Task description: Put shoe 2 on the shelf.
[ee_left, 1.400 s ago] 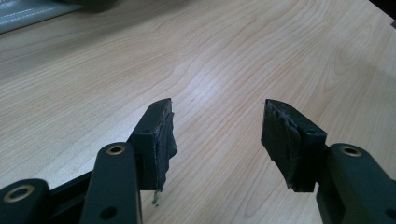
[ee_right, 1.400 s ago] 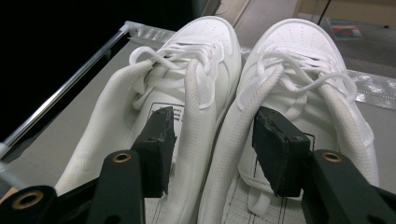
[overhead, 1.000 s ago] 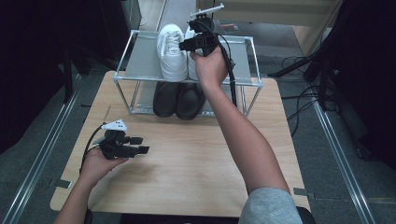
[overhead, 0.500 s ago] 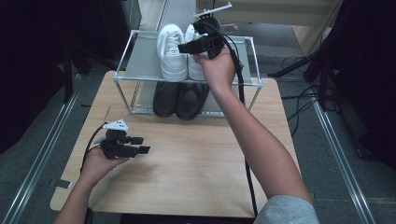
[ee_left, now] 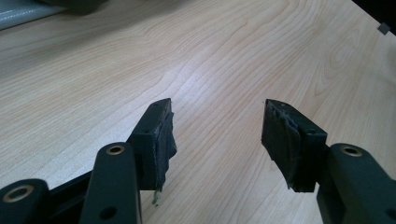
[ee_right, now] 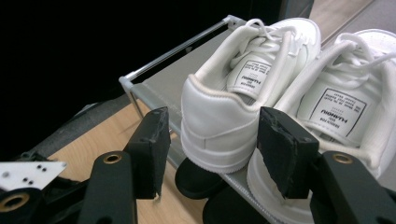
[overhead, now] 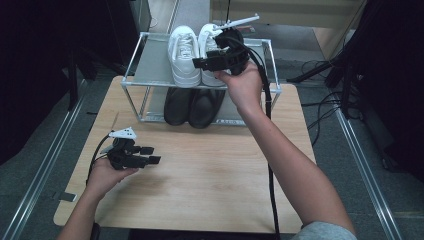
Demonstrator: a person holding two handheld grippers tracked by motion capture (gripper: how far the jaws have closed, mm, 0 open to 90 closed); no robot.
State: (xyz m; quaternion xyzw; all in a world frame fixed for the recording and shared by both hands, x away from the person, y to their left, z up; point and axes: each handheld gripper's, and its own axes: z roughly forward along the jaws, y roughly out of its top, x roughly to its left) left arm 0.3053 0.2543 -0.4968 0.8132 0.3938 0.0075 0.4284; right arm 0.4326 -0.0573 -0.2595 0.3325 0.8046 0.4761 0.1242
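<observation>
The pair of white sneakers (overhead: 197,55) stands on the top shelf of the shoe rack (overhead: 150,62), just ahead of the right claw (overhead: 200,62), whose jaws have just been opening and hold nothing. Risk: a jaw tip catching a heel could drag a sneaker off the shelf edge. The left claw (overhead: 150,155), wide and empty, rests over the table (overhead: 210,180).

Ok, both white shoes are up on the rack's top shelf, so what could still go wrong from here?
The right gripper has just been opening, with nothing between its jaws, close behind the white lace-up sneakers; pulling back could clip a heel. Their heels sit near the front edge of the grey metal-framed shoe rack, above the black shoes, so a nudge might tip one off.
</observation>
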